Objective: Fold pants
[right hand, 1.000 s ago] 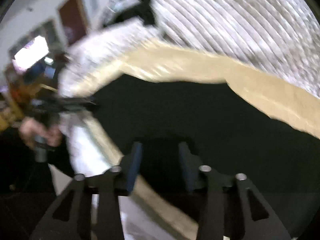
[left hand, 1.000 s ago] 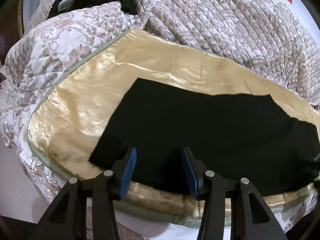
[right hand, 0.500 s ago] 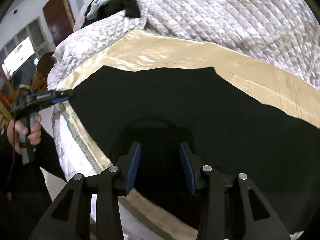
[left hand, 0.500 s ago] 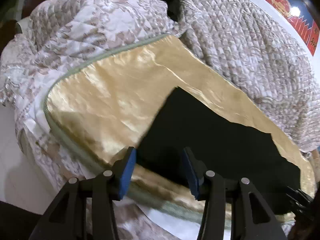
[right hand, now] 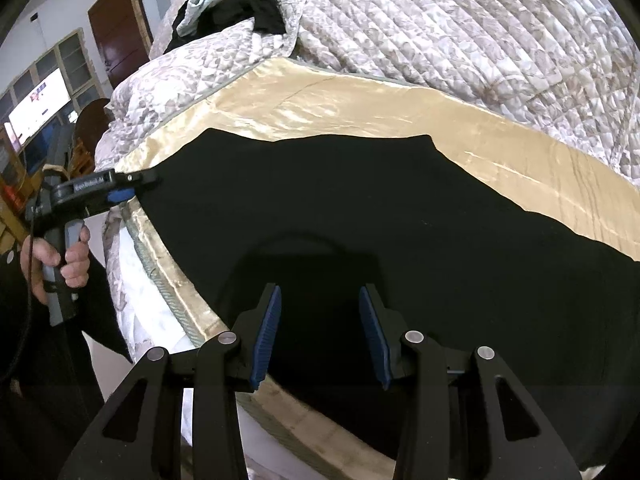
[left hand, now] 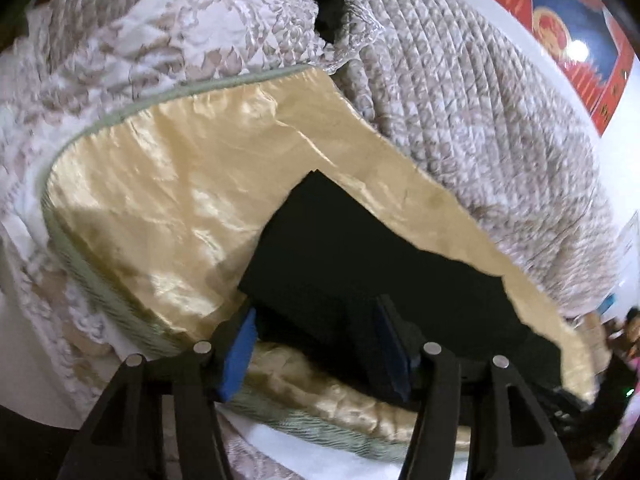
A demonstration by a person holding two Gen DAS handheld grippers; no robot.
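Black pants (right hand: 360, 208) lie flat on a gold satin sheet (right hand: 360, 108) along the bed's front edge. In the left wrist view the pants (left hand: 360, 248) end in a square corner between the blue pads of my left gripper (left hand: 316, 312). Its jaws are opening and the pads stand clear of the cloth. The right wrist view shows the left gripper (right hand: 148, 182) from the side at the pants' left end, held by a hand (right hand: 60, 256). My right gripper (right hand: 320, 292) hovers open over the pants near the front edge, with nothing between its pads.
A quilted floral bedspread (right hand: 460, 32) is bunched behind the gold sheet. Dark clothes (right hand: 240, 4) are piled at the far end of the bed. The mattress edge (right hand: 160, 280) drops off at front left. A brown door (right hand: 116, 28) and a cabinet stand beyond.
The left gripper has slid to the pants' left end and rolled, so the bed now looks tilted. Its jaws have spread wider. The right gripper has kept its place and opening.
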